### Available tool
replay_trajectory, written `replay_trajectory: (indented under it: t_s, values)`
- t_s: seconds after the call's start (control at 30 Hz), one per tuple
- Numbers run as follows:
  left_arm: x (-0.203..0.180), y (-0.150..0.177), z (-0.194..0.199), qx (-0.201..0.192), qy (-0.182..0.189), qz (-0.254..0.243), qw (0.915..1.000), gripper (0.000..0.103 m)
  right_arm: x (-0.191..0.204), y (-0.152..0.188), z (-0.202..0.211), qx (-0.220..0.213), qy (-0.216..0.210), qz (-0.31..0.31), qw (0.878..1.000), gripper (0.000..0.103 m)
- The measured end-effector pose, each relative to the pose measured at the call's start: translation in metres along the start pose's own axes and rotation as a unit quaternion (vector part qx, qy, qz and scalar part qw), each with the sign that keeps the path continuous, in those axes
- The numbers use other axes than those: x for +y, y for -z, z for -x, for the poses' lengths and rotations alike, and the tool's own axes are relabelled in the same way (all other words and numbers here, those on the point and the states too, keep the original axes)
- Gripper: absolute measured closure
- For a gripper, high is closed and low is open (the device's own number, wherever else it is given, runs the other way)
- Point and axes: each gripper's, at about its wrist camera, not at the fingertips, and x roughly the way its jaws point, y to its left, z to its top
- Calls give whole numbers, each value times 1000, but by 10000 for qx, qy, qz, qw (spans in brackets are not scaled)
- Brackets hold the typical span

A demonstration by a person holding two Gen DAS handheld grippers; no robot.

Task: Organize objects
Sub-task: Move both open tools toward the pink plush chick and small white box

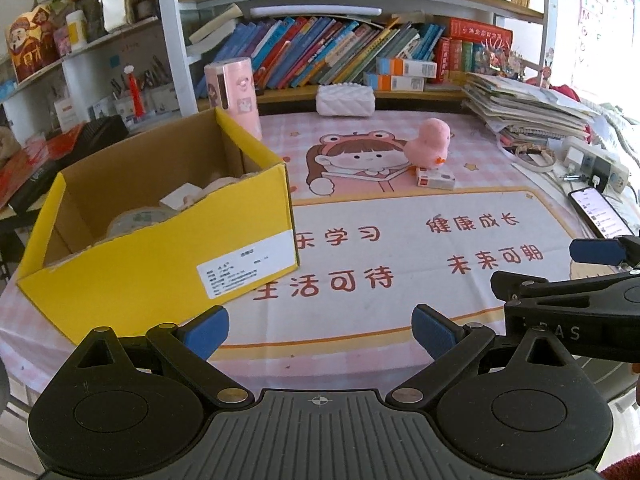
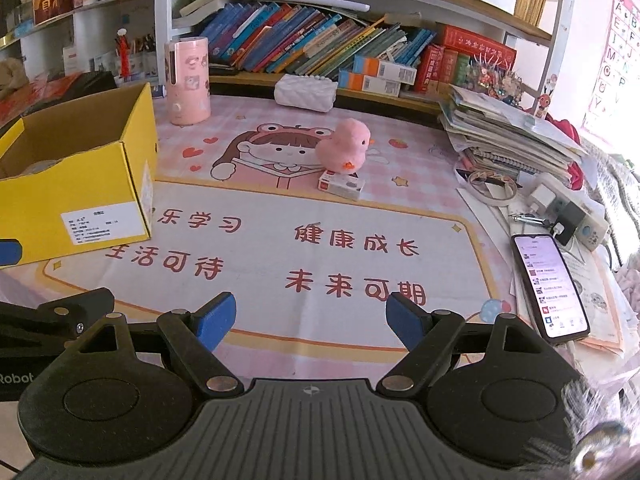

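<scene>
- A child's study corner at home, it seems.
- Bookshelves [image 2: 320, 40] along the desk's far edge hold rows of children's books.
- A cartoon desk mat [image 2: 280, 240] with printed characters covers the desk.
- An alphabet poster [image 2: 616, 48] hangs at the right edge; its far letters blur.
- Stacked workbooks [image 2: 508, 136] fill the far right corner.

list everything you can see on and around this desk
box: 1, yellow cardboard, open, mat's left, items inside
plush duck: 1, pink, mat centre
small carton: 1, white and red, in front of duck
cylinder container: 1, pink, behind box
quilted case: 1, white, by shelf
phone: 1, screen lit, right edge
paper stack: 1, right rear
books: many, shelf
left gripper: open, empty
right gripper: open, empty
</scene>
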Motion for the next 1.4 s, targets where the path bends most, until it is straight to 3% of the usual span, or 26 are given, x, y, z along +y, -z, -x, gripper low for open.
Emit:
replay_trajectory:
  t_s: [0.7, 1.4]
  values:
    - [-37, -53, -54, -87, 70, 86, 9999, 4, -50, -44, -57, 109, -64, 54, 9999, 22]
    - [-59, -93, -99, -134, -403, 332, 9985, 4, -82, -90, -128, 209, -615, 256, 9976, 22]
